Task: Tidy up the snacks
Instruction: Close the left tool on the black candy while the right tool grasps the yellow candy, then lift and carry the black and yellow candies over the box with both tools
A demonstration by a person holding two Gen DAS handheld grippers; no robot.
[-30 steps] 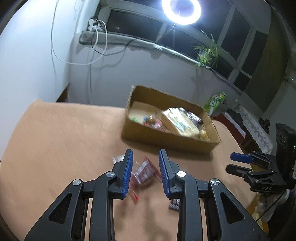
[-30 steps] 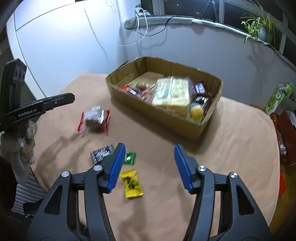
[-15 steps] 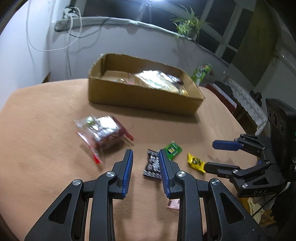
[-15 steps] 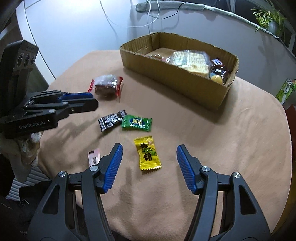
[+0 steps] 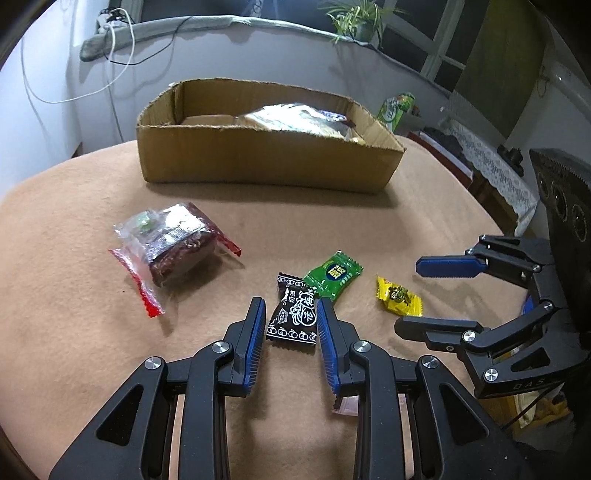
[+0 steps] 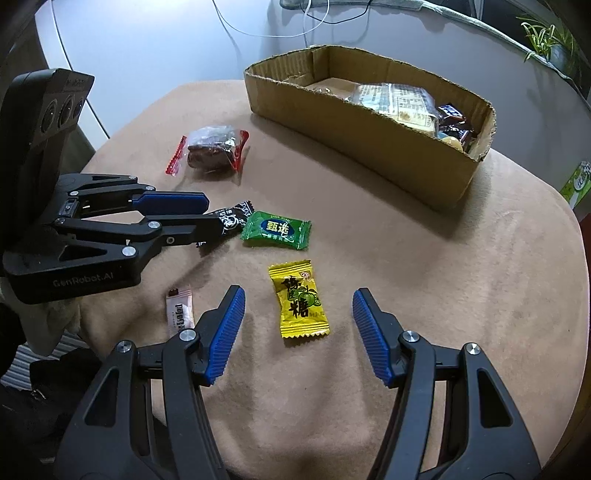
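A cardboard box [image 5: 258,162] [image 6: 354,125] holding several snacks stands at the back of the tan table. Loose on the table lie a red-edged clear pack [image 5: 170,247] [image 6: 214,147], a black candy [image 5: 295,314] [image 6: 232,218], a green candy [image 5: 332,273] [image 6: 277,230], a yellow candy [image 5: 399,295] [image 6: 301,299] and a pink wrapper [image 6: 180,308]. My left gripper [image 5: 290,308] is open, low, with the black candy between its fingertips. My right gripper [image 6: 298,299] is open wide around the yellow candy, just above it.
The table's round edge [image 6: 576,280] drops off at the right. A green carton [image 5: 397,109] stands beyond the box. A windowsill with cables [image 5: 122,44] and a plant [image 5: 354,22] lies behind.
Both grippers have pulled back from the box and come down towards the loose candies. The left now straddles the black candy and the right the yellow one.
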